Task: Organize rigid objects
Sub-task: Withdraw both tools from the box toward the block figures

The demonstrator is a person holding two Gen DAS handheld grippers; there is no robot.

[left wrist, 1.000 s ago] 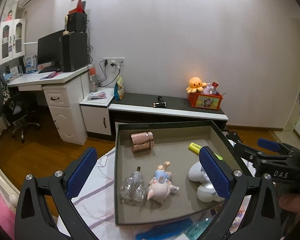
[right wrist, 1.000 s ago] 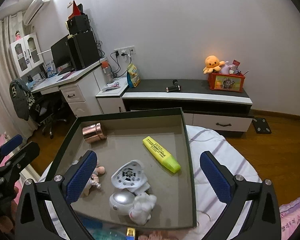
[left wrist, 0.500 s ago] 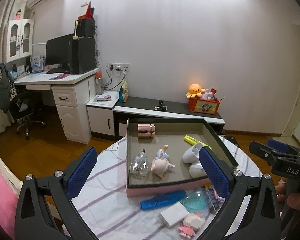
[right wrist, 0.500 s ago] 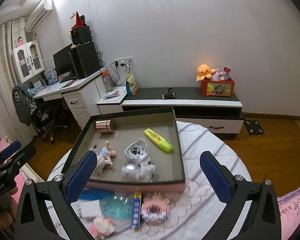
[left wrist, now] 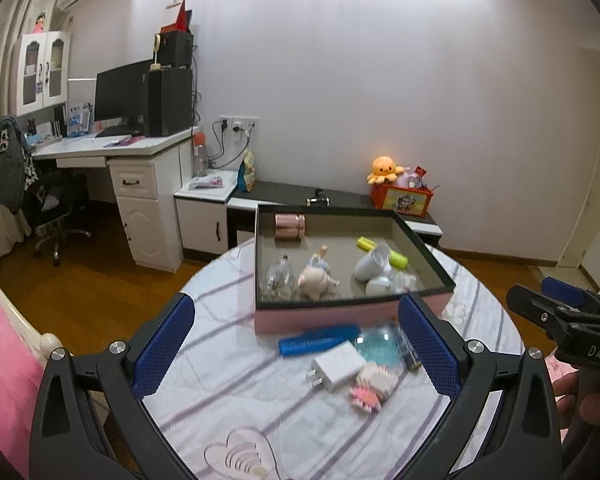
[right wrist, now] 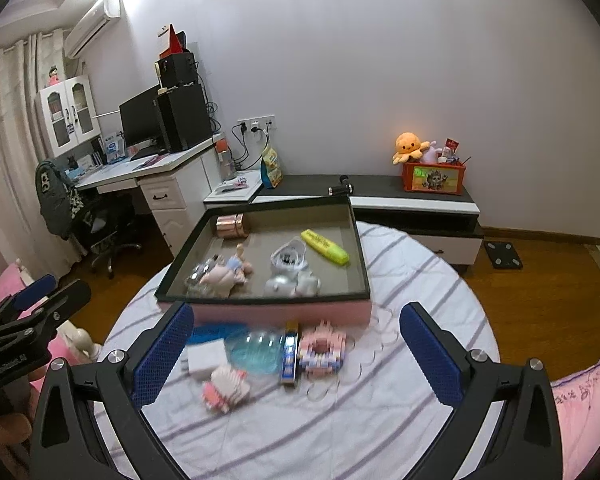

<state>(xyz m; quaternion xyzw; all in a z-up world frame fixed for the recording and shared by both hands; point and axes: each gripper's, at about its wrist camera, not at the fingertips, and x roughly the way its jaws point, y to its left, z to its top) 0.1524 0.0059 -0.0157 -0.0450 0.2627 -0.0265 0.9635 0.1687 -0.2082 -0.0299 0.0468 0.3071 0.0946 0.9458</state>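
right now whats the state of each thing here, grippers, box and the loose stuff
left gripper: open, empty
right gripper: open, empty
box: open, no lid on
yellow highlighter: capped, lying in the box
copper tin: on its side in the box's far corner
white charger: unplugged, on the tablecloth
blue comb: flat against the box front

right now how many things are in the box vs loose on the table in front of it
In the box: 6 (copper tin, yellow highlighter, clear bottle, pig figure, white mask-like piece, white toy)
Loose on the table: 6 (blue comb, white charger, clear blue case, blue bar, pink ring block, pink block figure)
Total: 12
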